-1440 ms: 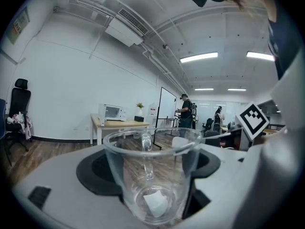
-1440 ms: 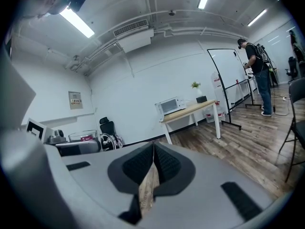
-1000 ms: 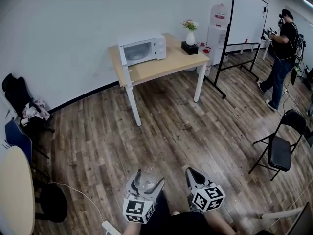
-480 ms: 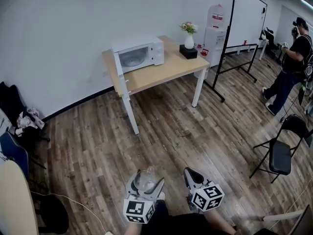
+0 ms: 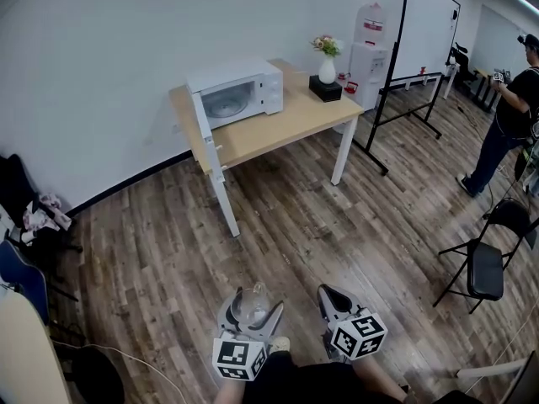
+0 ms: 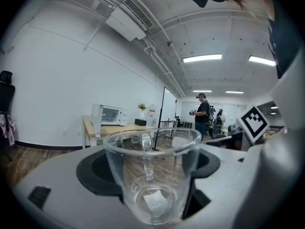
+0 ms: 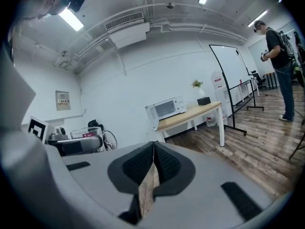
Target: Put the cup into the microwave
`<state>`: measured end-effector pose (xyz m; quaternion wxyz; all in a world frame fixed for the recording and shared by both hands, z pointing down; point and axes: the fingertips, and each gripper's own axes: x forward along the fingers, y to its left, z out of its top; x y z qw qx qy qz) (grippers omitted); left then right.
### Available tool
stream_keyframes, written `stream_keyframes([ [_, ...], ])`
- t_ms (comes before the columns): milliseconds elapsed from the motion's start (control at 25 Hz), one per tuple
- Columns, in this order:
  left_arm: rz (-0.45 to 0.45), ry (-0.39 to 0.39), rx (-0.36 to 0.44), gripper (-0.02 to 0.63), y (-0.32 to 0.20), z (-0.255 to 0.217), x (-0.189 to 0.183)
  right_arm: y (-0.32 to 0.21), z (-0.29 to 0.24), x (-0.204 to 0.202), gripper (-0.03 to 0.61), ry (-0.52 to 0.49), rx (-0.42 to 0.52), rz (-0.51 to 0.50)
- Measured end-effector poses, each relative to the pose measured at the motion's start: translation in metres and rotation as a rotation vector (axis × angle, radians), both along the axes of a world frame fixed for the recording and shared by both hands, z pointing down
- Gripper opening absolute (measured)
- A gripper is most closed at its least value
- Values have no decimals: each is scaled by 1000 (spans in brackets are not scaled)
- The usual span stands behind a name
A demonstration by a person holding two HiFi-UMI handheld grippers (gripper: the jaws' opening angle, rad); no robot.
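A: Where is the cup (image 6: 151, 175)?
B: Lower centre, grasped in the jaws of my left gripper (image 5: 253, 308); the jaws of my right gripper (image 5: 330, 297) are clenched, empty. The microwave (image 5: 236, 91) stands on the table (image 5: 290, 123), upper centre.

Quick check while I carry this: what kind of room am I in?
Probably an open office or lab room: a freestanding whiteboard, a water dispenser beside it, and a plain wooden table with the microwave on it.
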<state>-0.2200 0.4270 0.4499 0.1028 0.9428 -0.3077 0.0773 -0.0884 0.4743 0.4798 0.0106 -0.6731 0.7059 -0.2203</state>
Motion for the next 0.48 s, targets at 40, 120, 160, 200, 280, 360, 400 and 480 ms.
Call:
stream_keyframes([
  [40, 4, -1, 1, 403, -6, 1, 0, -5, 1, 0, -6, -1, 1, 3],
  [120, 11, -2, 4, 403, -16, 2, 0, -15, 2, -1, -6, -6, 4, 11],
  [160, 15, -2, 6, 403, -21, 2, 0, -20, 2, -2, -6, -9, 7, 15],
  [200, 18, -2, 7, 403, -26, 3, 0, -25, 3, -2, -6, -11, 8, 18],
  [280, 27, -3, 9, 403, -34, 4, -1, -33, 5, -4, -6, -12, 9, 25],
  [360, 37, -3, 11, 403, -42, 5, -2, -41, 7, -5, -6, -13, 7, 35],
  [400, 42, -4, 12, 403, -46, 6, -3, -44, 9, -6, -6, -14, 6, 39],
  [480, 50, -7, 11, 403, -52, 8, -5, -50, 11, -8, -6, -16, 4, 47],
])
